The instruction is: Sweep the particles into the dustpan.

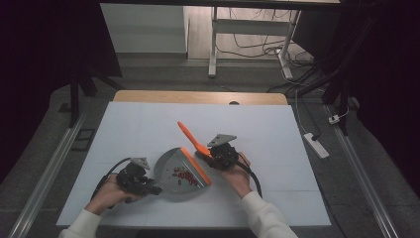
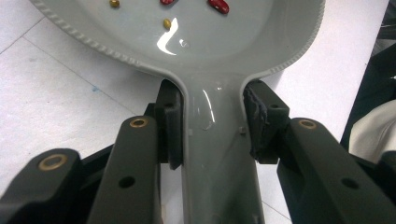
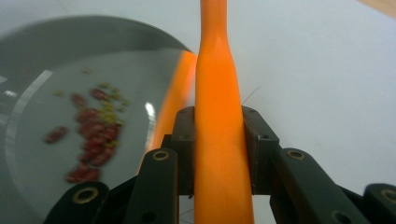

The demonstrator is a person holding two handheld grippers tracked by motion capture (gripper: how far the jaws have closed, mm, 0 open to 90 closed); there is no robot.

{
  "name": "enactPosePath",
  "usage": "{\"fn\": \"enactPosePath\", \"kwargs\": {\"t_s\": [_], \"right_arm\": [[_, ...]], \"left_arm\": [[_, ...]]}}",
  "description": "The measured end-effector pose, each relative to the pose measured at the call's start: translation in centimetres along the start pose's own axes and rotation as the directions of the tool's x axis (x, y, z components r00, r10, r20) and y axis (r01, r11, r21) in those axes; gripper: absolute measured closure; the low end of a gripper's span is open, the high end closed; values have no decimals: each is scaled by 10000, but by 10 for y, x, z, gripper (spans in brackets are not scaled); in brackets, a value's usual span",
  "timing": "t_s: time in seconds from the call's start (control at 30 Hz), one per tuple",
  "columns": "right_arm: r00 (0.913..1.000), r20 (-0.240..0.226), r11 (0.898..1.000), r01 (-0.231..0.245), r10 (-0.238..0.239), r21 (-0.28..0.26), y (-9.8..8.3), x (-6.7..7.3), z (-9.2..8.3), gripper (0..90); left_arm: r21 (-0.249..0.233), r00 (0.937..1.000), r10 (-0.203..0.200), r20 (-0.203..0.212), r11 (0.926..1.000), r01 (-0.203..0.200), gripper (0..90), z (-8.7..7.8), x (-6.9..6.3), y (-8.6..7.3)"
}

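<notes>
Grey plastic dustpan (image 1: 174,173) on the white table (image 1: 148,124), flat, near the front edge, with red and yellow beans (image 1: 184,175) inside; its handle (image 2: 219,154) pinched firmly between the pads (image 2: 170,126) of the left gripper (image 1: 148,187), just left of the pan. Orange brush (image 1: 194,141) clamped by its handle in the right gripper (image 1: 210,154), tilted up and away, low end just beside the orange lip (image 1: 197,167) of the pan. Both grippers close to each other, the pan between them.
</notes>
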State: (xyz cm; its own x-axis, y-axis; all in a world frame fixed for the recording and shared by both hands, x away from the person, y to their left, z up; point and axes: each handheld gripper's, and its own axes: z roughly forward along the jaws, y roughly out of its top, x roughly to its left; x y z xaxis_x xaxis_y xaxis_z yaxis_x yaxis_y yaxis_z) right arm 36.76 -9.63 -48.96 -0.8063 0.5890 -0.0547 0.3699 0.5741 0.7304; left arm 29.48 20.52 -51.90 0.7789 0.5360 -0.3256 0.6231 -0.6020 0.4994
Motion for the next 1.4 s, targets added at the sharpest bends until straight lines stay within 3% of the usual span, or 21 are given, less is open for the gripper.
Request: {"fn": "enactPosePath", "kwargs": {"t_s": [0.07, 0.13, 0.23, 0.27, 0.3, 0.37, 0.47, 0.57, 0.63, 0.67, 0.7, 0.8, 0.87, 1.03, 1.17, 1.3, 1.4], "right_arm": [[9993, -350, 9999, -99, 95, -97, 2, 5, 3, 699], [9996, -290, 10000, 43, -45, -74, 3, 9, 5, 699], [9925, -1194, 9983, -333, 274, -481, 8, 19, 6, 700], [9911, -1319, 9985, -259, 193, -483, 9, 23, 6, 700], [9911, -1319, 9985, -259, 193, -483, 9, 23, 6, 700], [9909, -1294, 9984, 309, -368, -471, 13, 33, 4, 700], [9909, -1304, 9973, 246, -335, -693, 14, 33, 1, 700], [9964, -845, 9933, -13, -86, -1154, 16, 20, -9, 699], [9992, -407, 9923, -87, 38, -1233, 14, 9, -14, 700], [9992, -407, 9923, -87, 38, -1233, 14, 9, -14, 700], [9996, -120, 9917, -281, 269, -1251, 12, -1, -18, 700], [9986, 105, 9908, -493, 510, -1262, 9, -11, -20, 700], [9971, 505, 9919, -505, 567, -1168, 7, -20, -20, 700], [9915, 1244, 9972, -309, 391, -675, 5, -29, -12, 700], [9899, 1393, 9991, -204, 252, -364, 5, -32, 1, 700], [9935, 1077, 9990, -336, 368, -309, 5, -29, 10, 700], [9936, 1127, 9999, 115, -101, -118, 8, -19, 13, 699]], "left_arm": [[-1, 10000, -2, 3, 10000, 2, 616, 0, 0, 0], [3, 10000, -9, 10, 10000, 9, 616, 0, 0, 0], [0, 10000, 7, -4, 10000, -7, 616, 0, 0, 0], [0, 10000, 7, -4, 10000, -7, 616, 0, 0, 0], [-9, 10000, 10, -11, 10000, -10, 616, 0, 0, 0], [-40, 10000, 9, -29, 10000, -9, 616, 0, 0, 0], [-56, 10000, 28, -53, 10000, -28, 615, 0, -1, -1], [-74, 9999, 81, -105, 9999, -82, 616, 0, -1, -1], [-124, 9998, 110, -172, 9999, -112, 616, 0, -1, -1], [-124, 9998, 110, -172, 9999, -112, 616, 0, -1, -1], [-165, 9997, 112, -220, 9998, -116, 616, 0, -2, -1], [-160, 9997, 110, -231, 9998, -114, 616, 0, -2, -1], [-161, 9997, 106, -229, 9998, -109, 616, 1, -2, -1], [-154, 9998, 64, -171, 9999, -66, 616, 1, -1, -1], [-173, 9999, 31, -106, 9998, -33, 616, 1, 0, -2], [-174, 9999, 20, -112, 9998, -22, 616, 1, 0, -2], [-177, 9999, 19, -114, 9998, -21, 616, 2, 0, -2]]}}
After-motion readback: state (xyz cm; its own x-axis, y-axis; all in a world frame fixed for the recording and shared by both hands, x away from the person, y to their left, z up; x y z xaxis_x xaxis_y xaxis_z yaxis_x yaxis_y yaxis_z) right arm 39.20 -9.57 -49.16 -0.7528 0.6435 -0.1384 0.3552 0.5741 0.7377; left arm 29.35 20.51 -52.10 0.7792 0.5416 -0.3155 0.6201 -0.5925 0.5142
